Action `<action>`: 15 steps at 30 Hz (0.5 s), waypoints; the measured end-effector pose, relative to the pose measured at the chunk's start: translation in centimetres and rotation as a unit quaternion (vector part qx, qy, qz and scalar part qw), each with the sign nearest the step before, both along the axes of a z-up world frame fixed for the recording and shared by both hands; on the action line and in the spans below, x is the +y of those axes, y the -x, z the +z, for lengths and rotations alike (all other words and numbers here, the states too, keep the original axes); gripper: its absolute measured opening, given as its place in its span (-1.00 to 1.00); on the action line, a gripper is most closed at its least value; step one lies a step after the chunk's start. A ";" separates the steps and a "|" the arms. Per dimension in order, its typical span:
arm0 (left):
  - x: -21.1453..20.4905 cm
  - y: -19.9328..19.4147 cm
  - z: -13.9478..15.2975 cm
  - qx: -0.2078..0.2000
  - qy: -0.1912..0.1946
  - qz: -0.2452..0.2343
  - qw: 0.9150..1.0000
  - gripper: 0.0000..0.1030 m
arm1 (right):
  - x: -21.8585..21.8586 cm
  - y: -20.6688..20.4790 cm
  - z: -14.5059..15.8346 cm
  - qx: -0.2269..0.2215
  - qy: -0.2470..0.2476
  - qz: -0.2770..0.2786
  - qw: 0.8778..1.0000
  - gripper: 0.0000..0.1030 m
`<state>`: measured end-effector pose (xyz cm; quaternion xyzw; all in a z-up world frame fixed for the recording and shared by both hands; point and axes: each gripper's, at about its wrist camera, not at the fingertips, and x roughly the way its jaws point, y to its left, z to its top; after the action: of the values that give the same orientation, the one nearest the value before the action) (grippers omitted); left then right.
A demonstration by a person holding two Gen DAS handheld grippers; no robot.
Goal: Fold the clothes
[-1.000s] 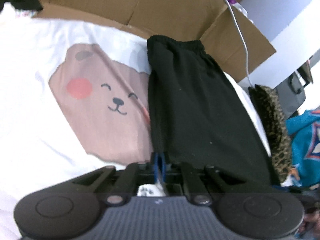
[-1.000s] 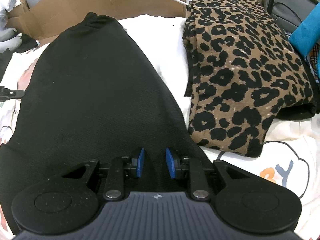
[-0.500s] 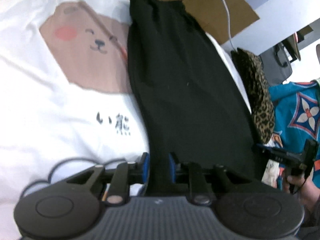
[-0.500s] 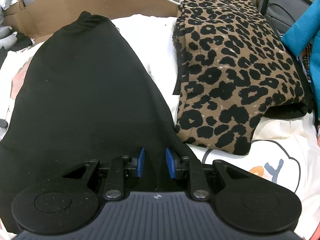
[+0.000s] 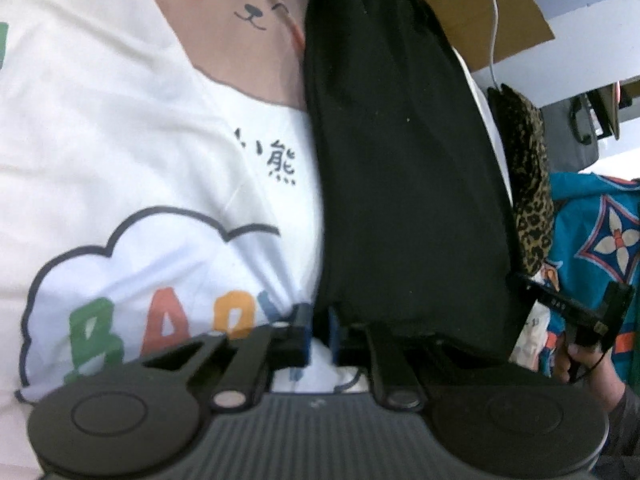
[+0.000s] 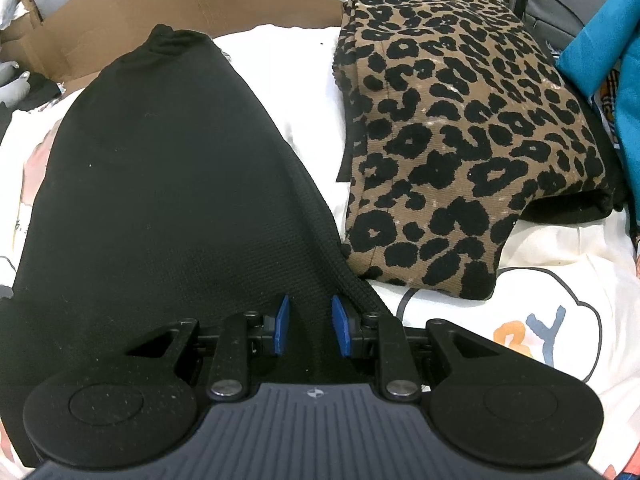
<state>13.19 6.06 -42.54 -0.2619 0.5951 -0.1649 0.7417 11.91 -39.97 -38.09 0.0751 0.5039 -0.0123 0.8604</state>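
A black garment point(image 5: 404, 152) lies stretched lengthwise on a white bedsheet point(image 5: 120, 128) printed with a bear and coloured letters. It also shows in the right wrist view point(image 6: 160, 184). My left gripper point(image 5: 320, 334) is open at the garment's near left corner, its blue pads point(image 5: 306, 334) over the sheet and the hem edge. My right gripper point(image 6: 308, 324) is open, its blue pads point(image 6: 282, 324) straddling the garment's near right edge. It also shows from the side in the left wrist view point(image 5: 560, 304).
A folded leopard-print garment point(image 6: 460, 132) lies on the sheet right of the black one. Brown cardboard point(image 6: 192, 4) and a white cable point(image 5: 494, 20) stand behind. A teal patterned cloth point(image 5: 596, 240) and grey bags point(image 6: 556, 8) are at the right.
My left gripper has opened and drawn back along the garment's left edge to its near corner. My right gripper has drawn back slightly and stayed open.
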 end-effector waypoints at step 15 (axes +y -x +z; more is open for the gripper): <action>2.3 1.4 2.1 0.021 0.043 0.057 0.997 -0.23 | -0.6 0.9 1.1 0.000 0.009 -0.007 1.000 -0.39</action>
<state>11.80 8.34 -40.41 -0.3307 0.5867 -0.1423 0.7254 11.03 -40.61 -36.97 0.0712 0.5032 -0.0228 0.8609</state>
